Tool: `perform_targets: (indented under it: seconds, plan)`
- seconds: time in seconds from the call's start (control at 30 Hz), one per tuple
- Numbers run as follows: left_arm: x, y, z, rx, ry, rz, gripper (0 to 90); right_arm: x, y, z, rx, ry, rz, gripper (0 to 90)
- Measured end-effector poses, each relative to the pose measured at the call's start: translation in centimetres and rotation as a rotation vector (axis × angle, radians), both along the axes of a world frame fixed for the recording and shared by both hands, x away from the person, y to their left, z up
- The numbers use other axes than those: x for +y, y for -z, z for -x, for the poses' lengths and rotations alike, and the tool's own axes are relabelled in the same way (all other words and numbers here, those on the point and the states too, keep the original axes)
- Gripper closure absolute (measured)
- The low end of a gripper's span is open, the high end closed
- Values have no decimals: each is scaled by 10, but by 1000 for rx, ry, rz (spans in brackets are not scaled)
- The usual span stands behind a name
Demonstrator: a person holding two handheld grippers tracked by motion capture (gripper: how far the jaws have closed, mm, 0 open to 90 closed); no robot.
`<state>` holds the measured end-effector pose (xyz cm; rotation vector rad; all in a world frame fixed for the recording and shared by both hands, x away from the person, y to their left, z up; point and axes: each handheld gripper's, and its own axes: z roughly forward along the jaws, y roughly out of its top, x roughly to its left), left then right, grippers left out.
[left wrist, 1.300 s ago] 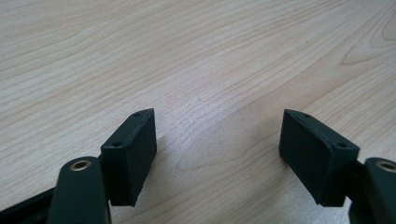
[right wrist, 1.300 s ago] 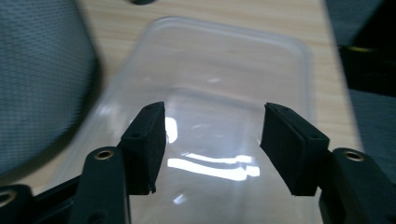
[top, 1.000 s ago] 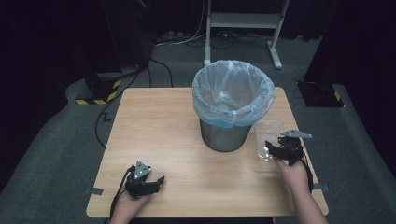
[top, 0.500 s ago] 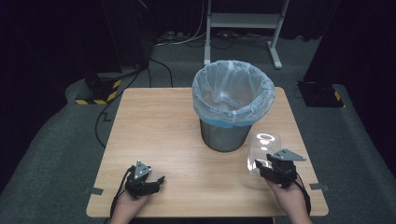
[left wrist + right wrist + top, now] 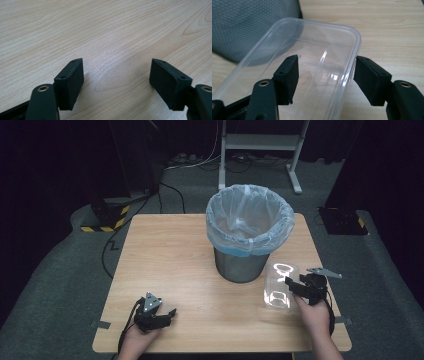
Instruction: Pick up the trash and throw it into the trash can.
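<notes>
left tongs (image 5: 170, 312) rest idle on the light wooden desk (image 5: 165, 255), jaws wide apart, empty. grey mesh metal bin with pale blue plastic liner (image 5: 250, 232) stands centre, likely the drop target. right tongs (image 5: 288, 282) straddle the rim of the clear rectangular plastic container (image 5: 278, 287) beside the bin, jaws not yet closed. no readable writing.

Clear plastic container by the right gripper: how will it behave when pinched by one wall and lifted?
The clear plastic container looks thin-walled and empty, so probably light and easy to lift. Its glossy wall sits between the right gripper's jaws, one inside, one outside; it may flex or slip under a rim pinch. Held by one side, it will likely tilt.
</notes>
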<state>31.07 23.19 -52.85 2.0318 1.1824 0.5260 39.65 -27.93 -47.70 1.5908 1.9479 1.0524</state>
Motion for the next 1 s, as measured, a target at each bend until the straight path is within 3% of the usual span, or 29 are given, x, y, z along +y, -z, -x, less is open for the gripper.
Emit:
perform_targets:
  seconds: [0.1,0.23,0.27,0.4,0.67,0.77,0.8,0.83,0.87,1.0]
  plan:
    - [0,0,0,0,1,-5,277,7,0,16,-8,-24,12,365]
    - [0,0,0,-2,-1,-5,280,14,1,32,-7,-49,-7,371]
    - [0,0,0,-2,0,-6,280,22,2,42,-9,-78,-14,378]
    - [0,0,0,-2,0,-5,280,50,4,53,-27,-152,-15,394]
    - [0,0,0,-1,1,-3,280,136,7,51,-69,-300,9,395]
    - [0,0,1,-4,2,-3,287,167,7,45,-80,-323,14,395]
    - [0,0,1,-4,2,-3,292,167,7,45,-80,-323,14,395]
    - [0,0,2,-4,3,-1,298,183,7,41,-84,-333,15,370]
    - [0,0,2,-4,3,-1,304,187,6,41,-80,-340,14,359]
    - [0,0,4,-9,12,3,332,188,-6,49,-164,-353,35,387]
